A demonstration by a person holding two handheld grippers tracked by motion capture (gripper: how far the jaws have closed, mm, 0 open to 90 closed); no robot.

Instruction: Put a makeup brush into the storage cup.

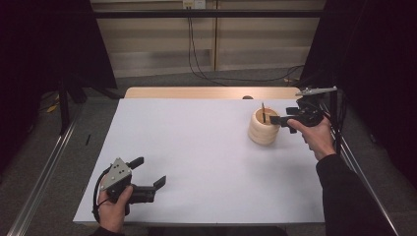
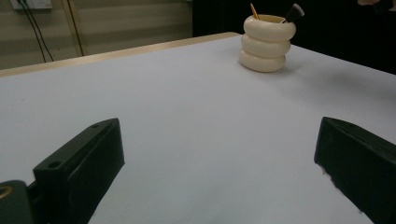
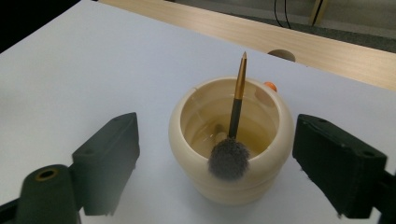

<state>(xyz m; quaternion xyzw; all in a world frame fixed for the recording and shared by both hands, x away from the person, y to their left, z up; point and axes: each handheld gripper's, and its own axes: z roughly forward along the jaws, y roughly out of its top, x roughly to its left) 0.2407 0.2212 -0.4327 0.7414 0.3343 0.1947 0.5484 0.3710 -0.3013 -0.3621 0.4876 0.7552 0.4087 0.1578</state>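
The brush (image 3: 232, 140) stands in the cream cup (image 3: 187, 140), bristle end leaning on the near rim, between the wide-open, empty right gripper (image 3: 215, 158), seemingly touching neither jaw. The left gripper (image 1: 147, 172) rests open, well apart.

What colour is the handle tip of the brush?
Golden orange handle tip, seen best in the right gripper view.

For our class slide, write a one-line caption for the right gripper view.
Open right gripper poised over a cream ribbed pot holding a makeup brush, bristles at the near rim.
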